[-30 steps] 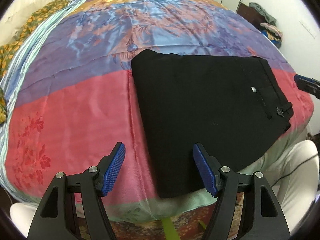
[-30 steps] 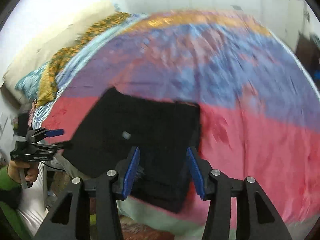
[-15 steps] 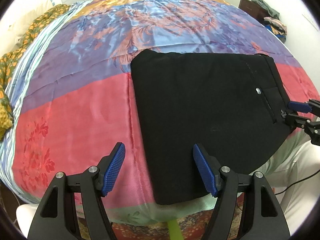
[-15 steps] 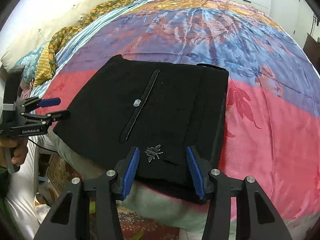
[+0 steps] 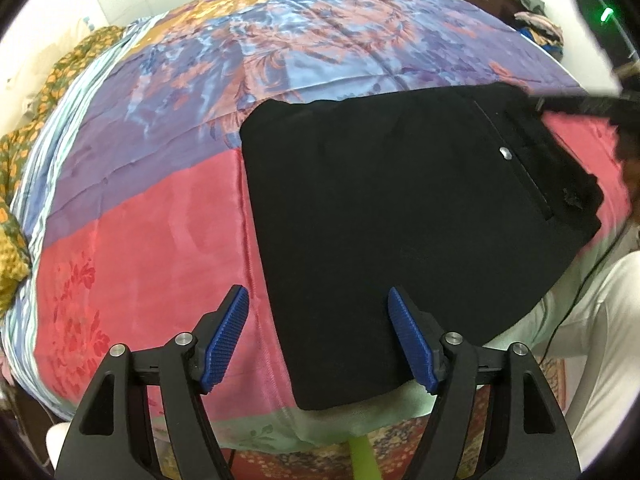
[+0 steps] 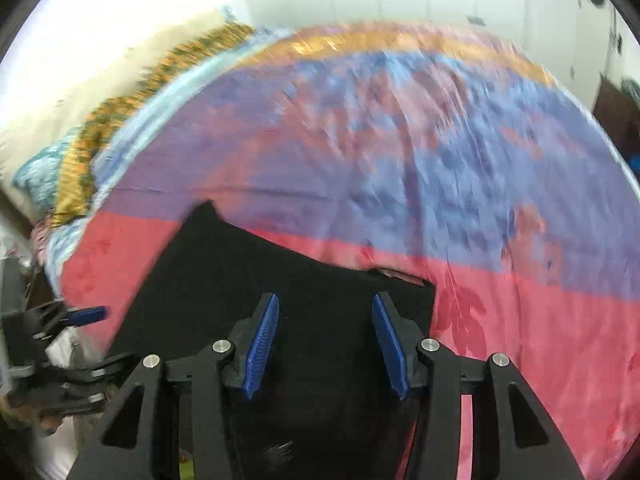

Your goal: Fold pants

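Observation:
Black pants (image 5: 400,216) lie folded into a flat rectangle at the near edge of the bed, waistband and a silver button (image 5: 506,153) to the right. My left gripper (image 5: 318,336) is open and empty, hovering over the pants' near left corner. My right gripper (image 6: 326,344) is open and empty, low over the pants (image 6: 280,288) at their waistband end; this view is motion-blurred. A blurred dark part of the right gripper (image 5: 576,104) shows at the far right of the left wrist view. The left gripper (image 6: 80,316) shows at the left edge of the right wrist view.
The bed has a satin cover (image 5: 140,240) in red, purple, blue and orange bands. Yellow-green patterned pillows (image 5: 12,240) lie at the left. Clothes (image 5: 536,20) are piled on dark furniture at the far right. A patterned rug (image 5: 280,464) lies below the bed edge.
The right gripper has swung up and forward fast over the waistband, blurring its view. The left gripper has stayed almost still, open over the near corner.

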`<state>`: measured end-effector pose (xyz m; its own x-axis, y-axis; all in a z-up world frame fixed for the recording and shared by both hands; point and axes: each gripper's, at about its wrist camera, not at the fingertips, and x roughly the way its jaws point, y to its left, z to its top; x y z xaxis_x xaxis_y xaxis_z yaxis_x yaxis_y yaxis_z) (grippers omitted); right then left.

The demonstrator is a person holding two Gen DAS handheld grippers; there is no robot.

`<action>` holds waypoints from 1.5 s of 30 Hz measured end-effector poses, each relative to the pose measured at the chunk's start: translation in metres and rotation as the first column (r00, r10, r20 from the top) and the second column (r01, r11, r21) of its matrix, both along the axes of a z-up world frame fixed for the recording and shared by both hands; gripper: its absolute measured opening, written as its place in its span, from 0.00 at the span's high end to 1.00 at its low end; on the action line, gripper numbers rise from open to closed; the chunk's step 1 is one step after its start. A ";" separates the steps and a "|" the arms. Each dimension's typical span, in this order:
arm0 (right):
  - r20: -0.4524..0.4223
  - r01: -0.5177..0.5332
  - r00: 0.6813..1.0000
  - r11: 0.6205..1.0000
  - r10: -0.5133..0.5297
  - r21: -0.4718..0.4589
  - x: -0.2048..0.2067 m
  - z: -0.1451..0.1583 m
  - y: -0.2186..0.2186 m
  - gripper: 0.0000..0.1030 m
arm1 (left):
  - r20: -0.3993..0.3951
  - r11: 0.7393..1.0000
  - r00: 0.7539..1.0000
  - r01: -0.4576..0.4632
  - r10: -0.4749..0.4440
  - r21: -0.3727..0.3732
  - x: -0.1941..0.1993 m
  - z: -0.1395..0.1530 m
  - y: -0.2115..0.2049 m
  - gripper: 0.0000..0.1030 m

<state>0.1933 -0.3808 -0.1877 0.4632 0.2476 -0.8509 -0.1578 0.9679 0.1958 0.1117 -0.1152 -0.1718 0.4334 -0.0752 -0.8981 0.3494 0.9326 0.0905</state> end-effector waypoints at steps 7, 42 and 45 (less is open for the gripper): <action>-0.056 0.121 0.992 0.987 -0.116 0.103 -0.020 -0.024 -0.029 0.44 | -0.024 1.000 1.000 -0.015 0.015 -0.023 0.001 -0.008 0.005 0.23; -0.337 0.218 0.941 0.819 -0.032 0.531 -0.032 -0.088 -0.079 0.26 | -0.410 0.844 0.912 -0.243 0.030 -0.478 0.081 -0.058 0.054 0.40; -0.291 0.141 0.957 0.861 0.008 0.488 -0.032 -0.072 -0.066 0.50 | -0.356 0.874 0.934 -0.193 0.025 -0.446 0.078 -0.042 0.039 0.72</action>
